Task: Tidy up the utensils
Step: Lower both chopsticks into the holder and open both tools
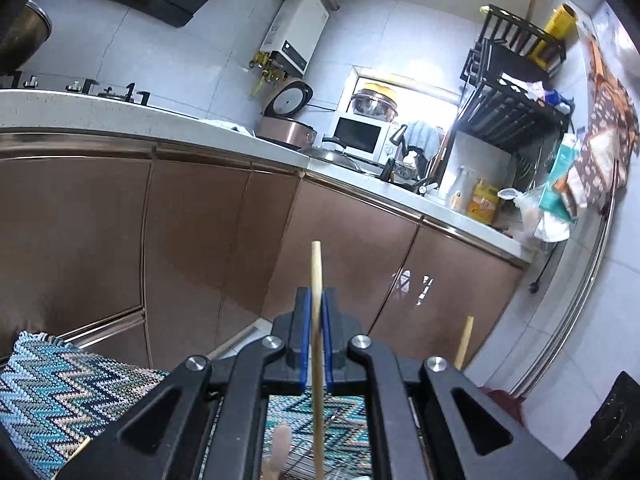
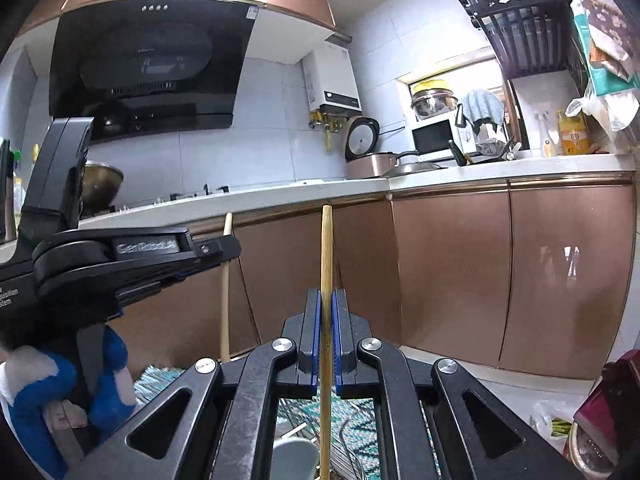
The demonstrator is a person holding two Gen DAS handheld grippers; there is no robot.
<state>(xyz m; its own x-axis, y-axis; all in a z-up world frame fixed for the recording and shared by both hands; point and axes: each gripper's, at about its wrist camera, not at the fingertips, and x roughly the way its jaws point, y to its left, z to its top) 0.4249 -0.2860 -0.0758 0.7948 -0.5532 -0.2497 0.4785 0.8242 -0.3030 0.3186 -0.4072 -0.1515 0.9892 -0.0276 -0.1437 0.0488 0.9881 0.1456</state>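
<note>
Chopstick (image 1: 317, 320) upright, clamped in left gripper (image 1: 317, 300); second chopstick (image 2: 326, 300) clamped in right gripper (image 2: 327, 304).

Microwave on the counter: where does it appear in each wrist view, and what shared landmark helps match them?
Left wrist: microwave sits right of centre, upper half, below the bright window.
Right wrist: microwave sits right of centre, upper third, below the window.
Shared landmark: open rice cooker just left of it.
</note>
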